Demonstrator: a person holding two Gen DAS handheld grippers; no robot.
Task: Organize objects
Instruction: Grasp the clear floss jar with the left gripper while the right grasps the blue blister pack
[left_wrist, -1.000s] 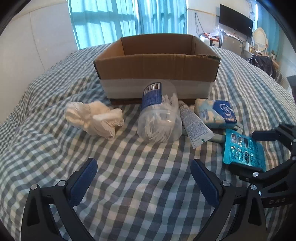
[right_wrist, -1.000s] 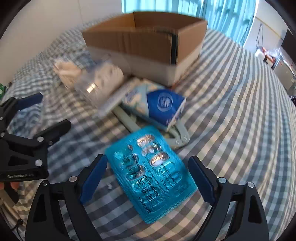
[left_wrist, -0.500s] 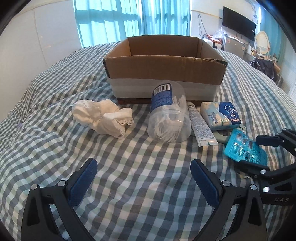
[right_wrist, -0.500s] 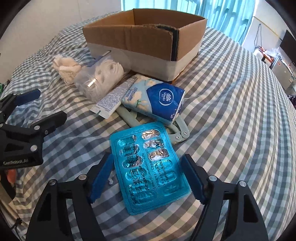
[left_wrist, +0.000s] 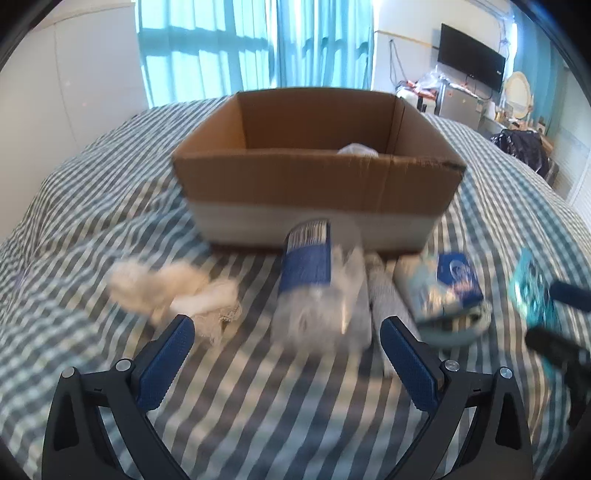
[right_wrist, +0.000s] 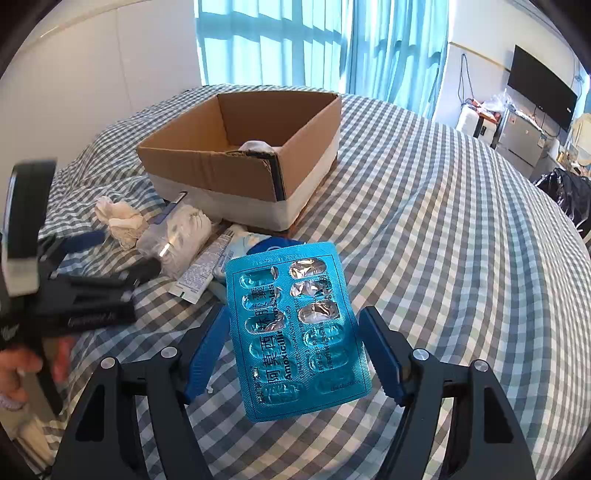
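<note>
My right gripper (right_wrist: 295, 350) is shut on a blue blister pack of pills (right_wrist: 295, 328) and holds it lifted above the bed; the pack also shows in the left wrist view (left_wrist: 532, 291). The open cardboard box (right_wrist: 251, 158) stands behind, with something white inside (right_wrist: 255, 146). My left gripper (left_wrist: 284, 354) is open and empty, just in front of a clear plastic jar with a blue label (left_wrist: 317, 291). A white cloth (left_wrist: 173, 291), a tube (left_wrist: 388, 291) and a blue tissue pack (left_wrist: 443, 291) lie in front of the box (left_wrist: 317, 173).
The checked bedspread (right_wrist: 443, 258) covers the whole bed. A pale green clip lies under the tissue pack (left_wrist: 469, 328). Curtains, a TV and furniture stand far behind.
My right gripper closed on the blister pack and lifted it off the bed. My left gripper moved forward toward the jar; its view is blurred by motion.
</note>
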